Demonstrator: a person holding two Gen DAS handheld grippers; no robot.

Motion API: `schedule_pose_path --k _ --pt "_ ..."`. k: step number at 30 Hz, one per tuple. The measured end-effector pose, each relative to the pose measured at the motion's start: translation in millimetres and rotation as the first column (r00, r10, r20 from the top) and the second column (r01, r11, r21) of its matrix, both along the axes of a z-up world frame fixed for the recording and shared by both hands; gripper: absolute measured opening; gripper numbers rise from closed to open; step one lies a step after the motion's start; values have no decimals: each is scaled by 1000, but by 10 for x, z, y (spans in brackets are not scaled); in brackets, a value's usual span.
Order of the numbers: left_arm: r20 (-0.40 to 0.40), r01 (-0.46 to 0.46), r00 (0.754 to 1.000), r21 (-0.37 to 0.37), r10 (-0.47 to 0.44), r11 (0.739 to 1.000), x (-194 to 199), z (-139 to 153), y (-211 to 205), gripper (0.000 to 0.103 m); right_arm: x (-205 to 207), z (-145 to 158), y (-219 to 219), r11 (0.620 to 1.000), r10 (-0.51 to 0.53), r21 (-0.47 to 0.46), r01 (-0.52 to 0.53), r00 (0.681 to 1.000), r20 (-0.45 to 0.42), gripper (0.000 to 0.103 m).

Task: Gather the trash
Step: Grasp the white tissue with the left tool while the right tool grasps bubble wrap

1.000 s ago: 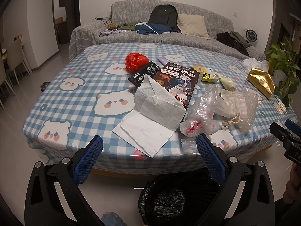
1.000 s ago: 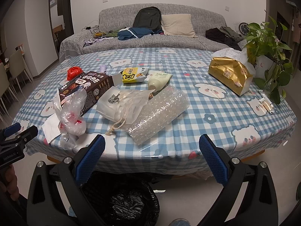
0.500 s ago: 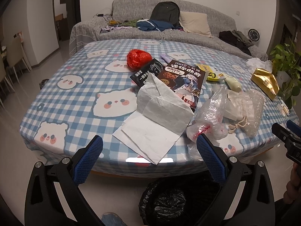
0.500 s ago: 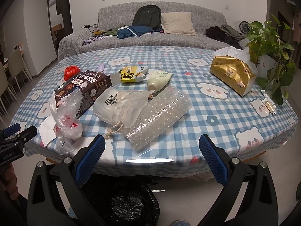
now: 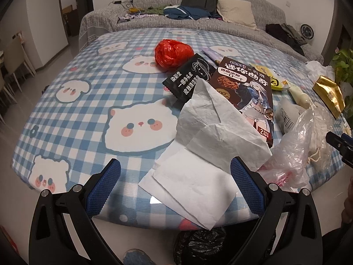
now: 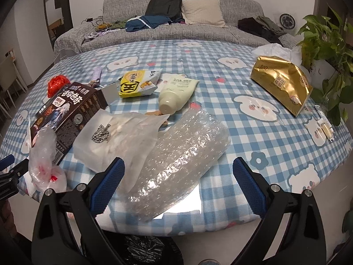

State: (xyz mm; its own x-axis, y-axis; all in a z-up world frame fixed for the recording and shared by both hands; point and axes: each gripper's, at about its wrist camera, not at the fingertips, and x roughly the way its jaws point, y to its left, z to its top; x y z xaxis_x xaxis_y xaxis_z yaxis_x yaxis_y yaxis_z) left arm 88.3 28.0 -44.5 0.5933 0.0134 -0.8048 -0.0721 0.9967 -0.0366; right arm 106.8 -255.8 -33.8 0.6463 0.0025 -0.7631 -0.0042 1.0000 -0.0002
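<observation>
grey sofa [image 6: 167, 31] spans the upper centre of the frame, behind the bench [image 6: 242, 84] with its blue checked cloth. on the sofa: dark backpack [image 6: 164, 3], beige cushion [image 6: 201, 12], blue garment [image 6: 145, 23]. potted plant [image 6: 326, 42] at right edge. small fan [image 6: 286, 21] at upper right.

Black bin bag [image 5: 199, 246] below the bench [image 5: 88, 101] edge: largely hidden, contents indiscernible. Biscuit box [image 5: 247, 88]: near corner covered by white tissue [image 5: 211, 130]. Small packet [image 6: 326, 126] at right: print illegible.
</observation>
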Motion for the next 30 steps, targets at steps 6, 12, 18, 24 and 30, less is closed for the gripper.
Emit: schedule_pose_path --k 6,12,18,24,30 --pt "-33 25 999 -36 -26 999 114 -104 1 92 162 -64 -85 998 -4 63 7 999 -48 88" --pt "-51 38 998 -1 -38 999 155 -161 -77 79 205 -36 -241 988 -53 144 61 997 -61 82" --pt "-77 14 997 52 -10 999 139 -140 -116 50 234 -112 -280 983 -73 159 90 991 -109 70" --pt "-83 28 996 50 -23 998 99 -119 -185 9 267 -177 -296 979 -96 166 118 986 -138 58" --pt "-87 14 996 0 -14 1000 78 -111 -130 4 252 -150 -313 978 -95 171 119 985 -142 34"
